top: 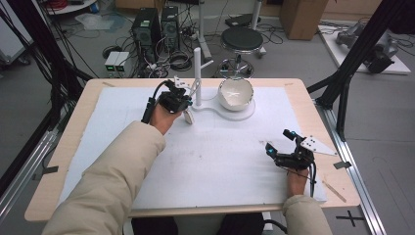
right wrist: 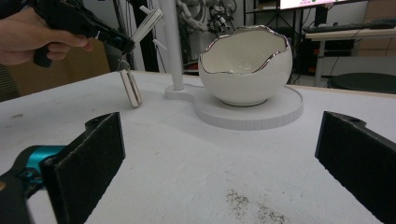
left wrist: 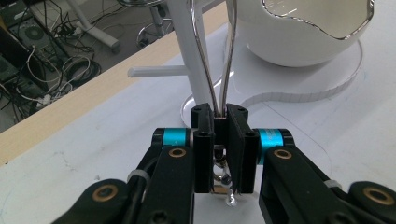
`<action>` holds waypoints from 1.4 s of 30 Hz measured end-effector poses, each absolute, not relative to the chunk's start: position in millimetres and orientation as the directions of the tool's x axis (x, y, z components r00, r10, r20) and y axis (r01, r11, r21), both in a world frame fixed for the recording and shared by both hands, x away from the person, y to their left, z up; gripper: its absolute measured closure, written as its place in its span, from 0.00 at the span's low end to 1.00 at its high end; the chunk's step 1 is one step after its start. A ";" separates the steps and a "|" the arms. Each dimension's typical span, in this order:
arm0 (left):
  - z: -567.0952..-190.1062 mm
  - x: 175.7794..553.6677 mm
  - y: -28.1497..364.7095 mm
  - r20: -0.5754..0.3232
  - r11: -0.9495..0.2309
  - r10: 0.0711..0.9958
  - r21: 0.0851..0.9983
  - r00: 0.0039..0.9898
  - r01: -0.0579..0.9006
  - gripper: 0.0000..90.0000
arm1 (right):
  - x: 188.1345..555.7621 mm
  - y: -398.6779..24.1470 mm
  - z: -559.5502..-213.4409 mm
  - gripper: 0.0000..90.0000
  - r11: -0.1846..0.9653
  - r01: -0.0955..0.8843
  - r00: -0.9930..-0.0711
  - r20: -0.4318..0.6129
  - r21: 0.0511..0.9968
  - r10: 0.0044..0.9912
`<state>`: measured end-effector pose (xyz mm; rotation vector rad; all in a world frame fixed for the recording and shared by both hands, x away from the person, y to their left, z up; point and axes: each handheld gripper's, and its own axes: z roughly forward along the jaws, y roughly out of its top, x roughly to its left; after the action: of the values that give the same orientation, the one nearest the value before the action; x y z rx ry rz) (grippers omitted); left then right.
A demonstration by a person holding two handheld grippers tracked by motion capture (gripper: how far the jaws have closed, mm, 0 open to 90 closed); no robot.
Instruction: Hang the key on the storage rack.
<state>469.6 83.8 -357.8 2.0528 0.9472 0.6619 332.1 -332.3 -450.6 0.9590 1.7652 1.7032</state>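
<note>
A wooden table [top: 58, 161] under a white sheet [top: 215, 161] stands on grey floor [top: 29, 103]. At 12 o'clock sits a black stool [top: 242, 40]; at 11, two computer towers [top: 155, 28] amid tangled cables [top: 178, 61]. A cardboard box [top: 303, 17] stands at 1, black frame struts [top: 359, 46] at 2

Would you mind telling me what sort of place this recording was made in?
Most likely a robotics or engineering lab: black desktop computer towers stand on the floor amid loose cables, a black metal camera frame flanks the wooden table, and cardboard boxes stand behind.
</note>
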 end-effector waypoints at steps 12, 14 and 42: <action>-365.3 475.4 85.2 0.079 -0.400 0.796 0.813 0.600 0.423 0.90 | 332.4 -331.8 -450.6 0.01 -0.026 0.135 -0.626 0.105 0.991 0.773; -367.8 477.8 88.2 0.016 -0.363 0.791 0.817 0.612 0.448 0.84 | 332.5 -331.9 -450.6 0.01 -0.023 0.133 -0.626 0.102 0.991 0.774; -370.5 353.8 265.4 -0.037 -0.142 0.719 0.970 0.694 0.199 0.02 | 331.0 -328.8 -450.3 0.01 0.004 0.129 -0.629 0.079 0.992 0.773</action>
<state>353.8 265.4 -370.5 1.6905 0.7464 0.5319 331.0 -328.8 -450.3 0.9272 1.7830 1.6703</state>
